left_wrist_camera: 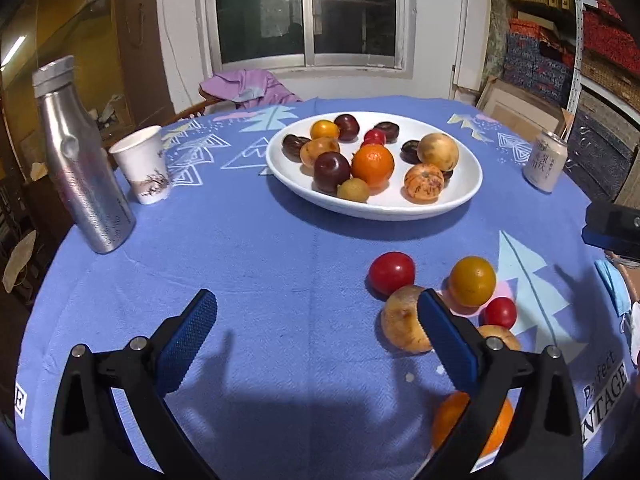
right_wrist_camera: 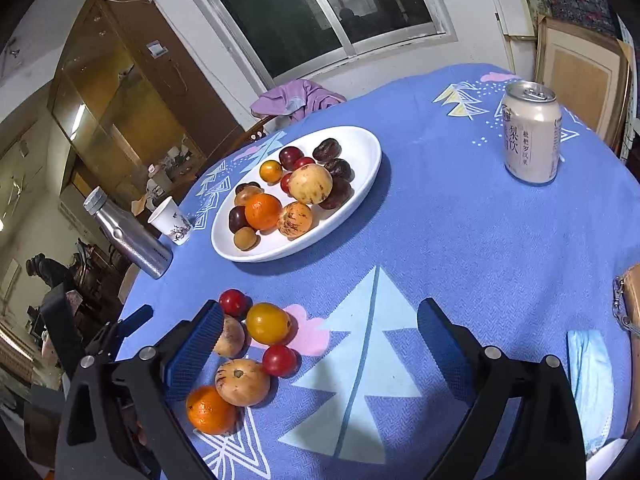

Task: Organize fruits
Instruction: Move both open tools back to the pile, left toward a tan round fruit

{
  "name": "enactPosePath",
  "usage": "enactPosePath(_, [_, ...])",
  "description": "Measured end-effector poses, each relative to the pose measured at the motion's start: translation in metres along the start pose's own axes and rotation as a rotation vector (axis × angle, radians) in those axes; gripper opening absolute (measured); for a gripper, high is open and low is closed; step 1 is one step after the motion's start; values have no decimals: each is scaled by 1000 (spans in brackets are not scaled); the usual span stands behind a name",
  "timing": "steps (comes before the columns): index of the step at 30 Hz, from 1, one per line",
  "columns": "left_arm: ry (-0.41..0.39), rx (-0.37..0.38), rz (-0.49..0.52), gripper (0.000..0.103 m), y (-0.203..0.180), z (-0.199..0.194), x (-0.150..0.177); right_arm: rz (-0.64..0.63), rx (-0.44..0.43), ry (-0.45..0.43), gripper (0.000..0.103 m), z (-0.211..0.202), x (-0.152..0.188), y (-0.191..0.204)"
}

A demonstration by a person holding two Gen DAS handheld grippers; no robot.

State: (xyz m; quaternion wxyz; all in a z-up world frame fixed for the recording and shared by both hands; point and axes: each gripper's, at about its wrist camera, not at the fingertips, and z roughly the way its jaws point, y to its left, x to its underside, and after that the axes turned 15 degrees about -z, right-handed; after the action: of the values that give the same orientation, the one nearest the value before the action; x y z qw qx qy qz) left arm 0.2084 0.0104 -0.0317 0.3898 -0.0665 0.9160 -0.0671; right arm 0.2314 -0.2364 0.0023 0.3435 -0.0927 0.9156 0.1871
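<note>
A white plate (left_wrist_camera: pixel 400 210) (right_wrist_camera: pixel 362 160) holds several fruits, among them an orange (left_wrist_camera: pixel 373 164) and dark plums. Nearer, loose fruits lie on the blue cloth: a red plum (left_wrist_camera: pixel 391 273) (right_wrist_camera: pixel 233 302), a yellow fruit (left_wrist_camera: pixel 472 281) (right_wrist_camera: pixel 267 323), a tan fruit (left_wrist_camera: pixel 400 324) (right_wrist_camera: pixel 242 382), a small red one (left_wrist_camera: pixel 500 312) (right_wrist_camera: pixel 279 360) and an orange (left_wrist_camera: pixel 444 420) (right_wrist_camera: pixel 211 410). My left gripper (left_wrist_camera: pixel 316 312) is open over bare cloth, its right finger in front of the loose fruits. My right gripper (right_wrist_camera: pixel 320 316) is open and empty, its left finger beside that group.
A silver bottle (left_wrist_camera: pixel 84 168) (right_wrist_camera: pixel 128 240) and a paper cup (left_wrist_camera: pixel 144 164) (right_wrist_camera: pixel 172 220) stand left of the plate. A drink can (left_wrist_camera: pixel 544 164) (right_wrist_camera: pixel 530 136) stands to its right. A blue face mask (right_wrist_camera: pixel 588 380) lies near the table's right edge.
</note>
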Motion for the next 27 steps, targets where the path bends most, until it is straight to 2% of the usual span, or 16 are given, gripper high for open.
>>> enactPosePath(5, [7, 41, 35, 99, -18, 7, -3, 10, -15, 11, 98, 2, -5, 1])
enactPosePath(7, [-2, 29, 72, 99, -27, 9, -1, 11, -12, 12, 98, 2, -6, 1])
enactPosePath(11, [-19, -41, 163, 99, -41, 20, 6, 12, -13, 27, 99, 4, -5, 1])
enactPosePath(16, [-22, -33, 167, 99, -37, 20, 5, 5, -11, 35, 99, 6, -5, 1])
enactPosePath(20, [-71, -75, 126, 99, -15, 8, 2, 11, -11, 34, 99, 5, -5, -1])
enactPosePath(23, [-96, -156, 26, 99, 16, -3, -7, 23, -15, 28, 99, 4, -5, -4])
enactPosePath(25, [-94, -156, -57, 99, 35, -6, -14, 22, -15, 25, 99, 3, -6, -3])
enactPosePath(27, [-95, -124, -124, 99, 48, -10, -18, 16, -16, 24, 99, 2, -6, -2])
